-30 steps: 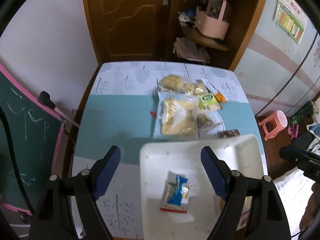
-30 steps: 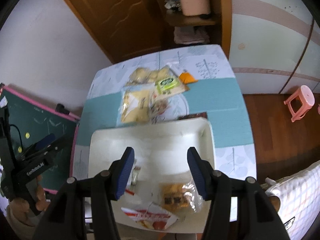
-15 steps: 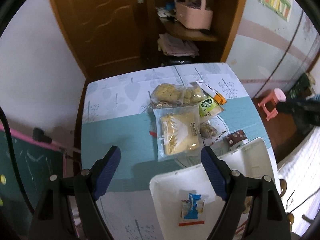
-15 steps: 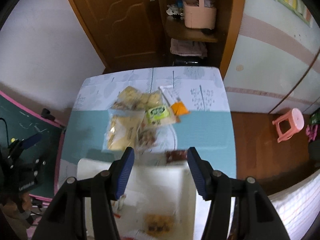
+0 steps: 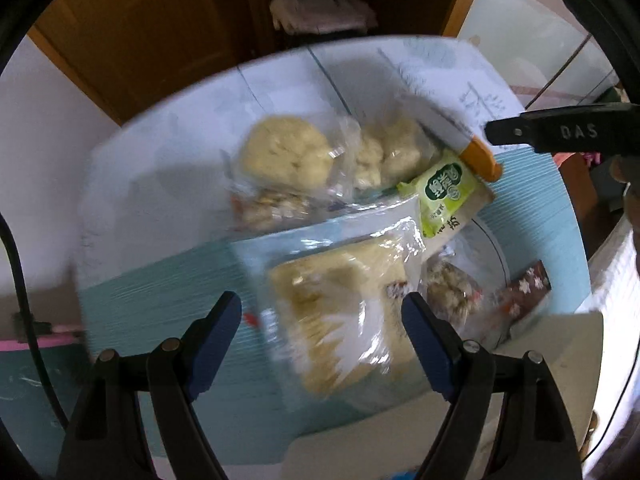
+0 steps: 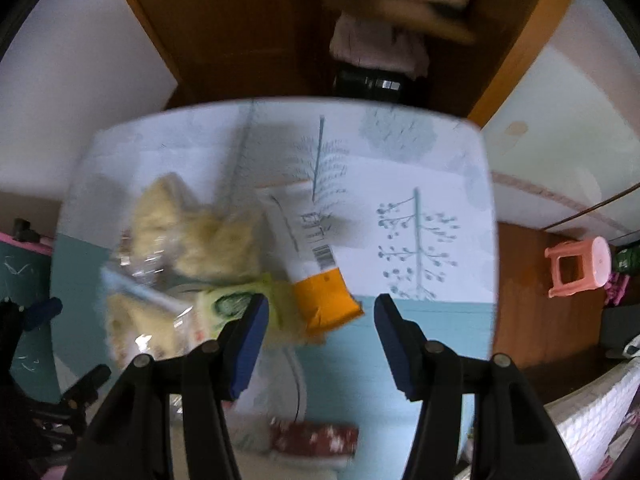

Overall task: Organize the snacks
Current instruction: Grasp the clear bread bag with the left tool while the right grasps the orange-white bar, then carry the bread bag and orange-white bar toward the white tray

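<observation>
My left gripper (image 5: pixel 320 320) is open and points down over a large clear bag of pale yellow snacks (image 5: pixel 344 312), which lies between its blue fingers without touching them. Beyond it lie two bags of round bread (image 5: pixel 288 152), a green packet (image 5: pixel 444 192) and a dark red packet (image 5: pixel 524 292). My right gripper (image 6: pixel 320 320) is open and holds nothing; it hangs just in front of the orange end of a white-and-orange packet (image 6: pixel 316 276). The green packet (image 6: pixel 232 304) sits by its left finger. A corner of the white tray (image 5: pixel 560 344) shows at the lower right.
The snacks lie on a table (image 6: pixel 420 360) covered by a cloth with a teal band and tree prints. A pink stool (image 6: pixel 580 268) stands on the floor to the right. A wooden door and shelves stand beyond the far edge. A chalkboard is at the left.
Both grippers have moved from above the white tray forward to the snack pile and come down closer to it. The tray has slid to the bottom of both views. The jaws kept their widths.
</observation>
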`<state>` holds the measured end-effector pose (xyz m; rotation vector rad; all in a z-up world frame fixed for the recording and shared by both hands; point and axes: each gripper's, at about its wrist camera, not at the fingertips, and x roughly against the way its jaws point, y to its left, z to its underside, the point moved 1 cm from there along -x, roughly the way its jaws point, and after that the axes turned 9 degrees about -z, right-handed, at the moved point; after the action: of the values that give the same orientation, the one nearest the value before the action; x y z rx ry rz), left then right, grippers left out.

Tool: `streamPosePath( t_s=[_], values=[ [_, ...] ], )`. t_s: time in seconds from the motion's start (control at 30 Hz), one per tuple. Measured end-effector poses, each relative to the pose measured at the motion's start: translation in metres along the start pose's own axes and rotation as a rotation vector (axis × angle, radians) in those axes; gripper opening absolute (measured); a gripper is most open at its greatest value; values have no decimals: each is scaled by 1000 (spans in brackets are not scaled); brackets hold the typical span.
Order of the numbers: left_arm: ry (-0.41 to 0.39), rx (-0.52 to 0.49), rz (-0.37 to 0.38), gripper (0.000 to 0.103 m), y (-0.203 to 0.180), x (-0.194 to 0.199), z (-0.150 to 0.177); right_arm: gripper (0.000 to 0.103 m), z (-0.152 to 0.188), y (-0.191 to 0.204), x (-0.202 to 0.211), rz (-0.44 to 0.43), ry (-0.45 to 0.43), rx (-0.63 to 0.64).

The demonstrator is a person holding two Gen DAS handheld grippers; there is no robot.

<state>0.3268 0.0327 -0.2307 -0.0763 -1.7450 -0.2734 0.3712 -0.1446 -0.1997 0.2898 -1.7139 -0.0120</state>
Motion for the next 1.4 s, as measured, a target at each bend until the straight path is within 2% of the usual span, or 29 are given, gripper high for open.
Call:
streamPosePath(
  t_s=[0.13,0.23,0.4,0.5,0.6,0.7,0.83,0.87,0.9,1.0,1.03,1.13,1.4],
  values=[
    [68,7,-8,84,-15,-35,-2,55,-11,-9,-38,-40,50,-20],
    [50,21,-30,93,-21,-41,-4,55,-16,-11,-57,-38,78,-19],
    [94,131,-23,99,-18,-50,-8,55,-19,-3,-73,-20,85,2],
    [108,170,-19,103,-16,-55,-4,40,-17,4,-73,35,74,44],
    [109,221,-6,103,-14,-61,3,38,-13,5,-71,26,62,50],
    [81,231,-3,102,-14,-61,9,37,-7,2,-66,3,59,21],
    [53,250,31,86,-10,-51,21,37,4,2,-50,-22,37,15],
    [43,247,26,79,-8,-49,24,37,7,5,-43,-33,27,14],
    [20,252,4,58,-1,-42,26,37,8,6,-38,-41,18,12],
    [-8,312,95,28,16,-28,29,37,15,11,-18,-71,-15,8],
    [-12,332,122,24,23,-23,32,37,18,12,-11,-81,-25,7],
    [-23,336,115,18,29,-15,37,37,22,15,8,-105,-54,9],
    [-102,342,114,14,43,24,42,36,35,22,50,-133,-134,15]
  ],
)
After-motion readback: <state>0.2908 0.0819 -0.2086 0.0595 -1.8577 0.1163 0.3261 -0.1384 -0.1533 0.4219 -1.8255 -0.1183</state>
